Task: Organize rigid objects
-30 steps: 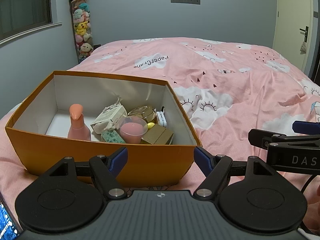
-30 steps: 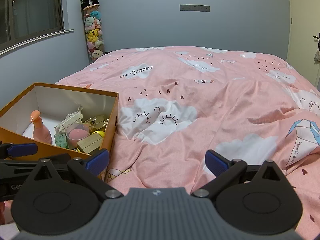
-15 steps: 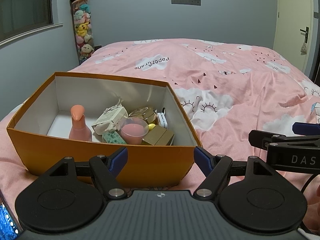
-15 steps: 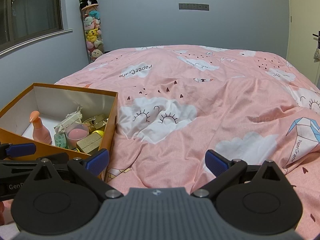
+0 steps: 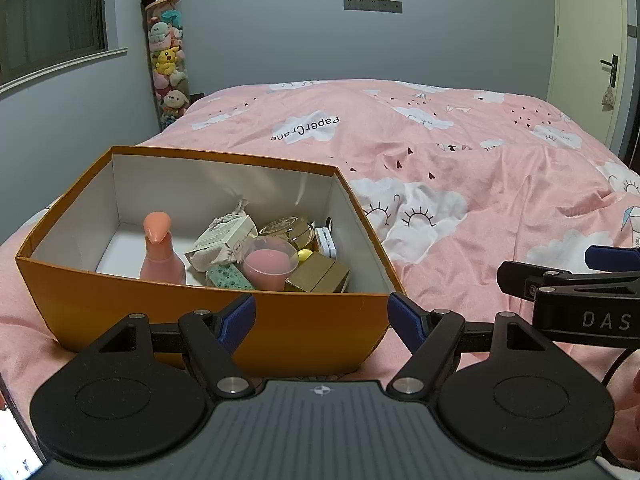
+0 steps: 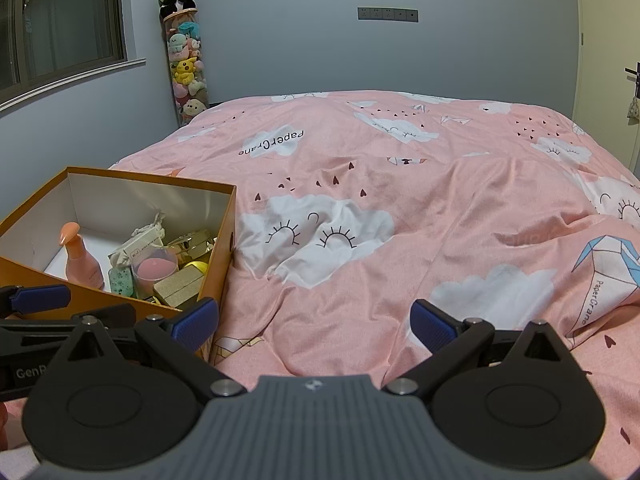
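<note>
- Both grippers have eased back slightly; nothing else has shifted.
- Pink duvet (image 6: 400, 240) carries the orange box (image 5: 200, 308).
- Left gripper (image 5: 321, 316) and right gripper (image 6: 314, 320) gape wide, empty.
- Pink bottle (image 5: 160, 252), pink cup (image 5: 269, 266) and gold box (image 5: 318, 276) sit inside.

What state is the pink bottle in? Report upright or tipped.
Upright. The pink bottle stands on its base inside the orange box, spout on top.

"PaperCrane" on the bedspread (image 6: 400, 216); "DAS" on the right gripper (image 5: 600, 264).
</note>
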`<state>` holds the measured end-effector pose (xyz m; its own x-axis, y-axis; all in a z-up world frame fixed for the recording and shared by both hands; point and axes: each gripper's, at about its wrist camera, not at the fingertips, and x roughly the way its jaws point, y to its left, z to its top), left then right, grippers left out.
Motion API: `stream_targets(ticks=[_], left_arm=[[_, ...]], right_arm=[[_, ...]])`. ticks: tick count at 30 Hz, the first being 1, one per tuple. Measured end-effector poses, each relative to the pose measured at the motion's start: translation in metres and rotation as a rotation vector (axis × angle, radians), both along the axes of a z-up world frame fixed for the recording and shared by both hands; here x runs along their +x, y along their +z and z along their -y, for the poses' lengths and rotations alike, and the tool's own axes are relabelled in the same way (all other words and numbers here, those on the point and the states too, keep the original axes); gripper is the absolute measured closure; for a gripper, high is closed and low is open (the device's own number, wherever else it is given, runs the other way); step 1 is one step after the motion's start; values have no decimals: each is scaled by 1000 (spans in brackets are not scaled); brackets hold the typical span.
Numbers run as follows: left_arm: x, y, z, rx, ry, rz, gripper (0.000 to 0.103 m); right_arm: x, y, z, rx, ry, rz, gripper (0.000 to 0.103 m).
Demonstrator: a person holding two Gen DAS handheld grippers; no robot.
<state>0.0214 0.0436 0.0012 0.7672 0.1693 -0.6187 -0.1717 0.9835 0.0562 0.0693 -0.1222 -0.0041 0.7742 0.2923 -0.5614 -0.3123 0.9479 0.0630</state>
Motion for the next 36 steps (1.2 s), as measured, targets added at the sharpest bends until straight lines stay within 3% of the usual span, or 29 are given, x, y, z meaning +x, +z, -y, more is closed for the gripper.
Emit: stream_targets(ticks=[36], left_arm=[[-2,4,4,8,-10,35,14]], right_arm=[[-1,0,-1,0,-1,1,3]])
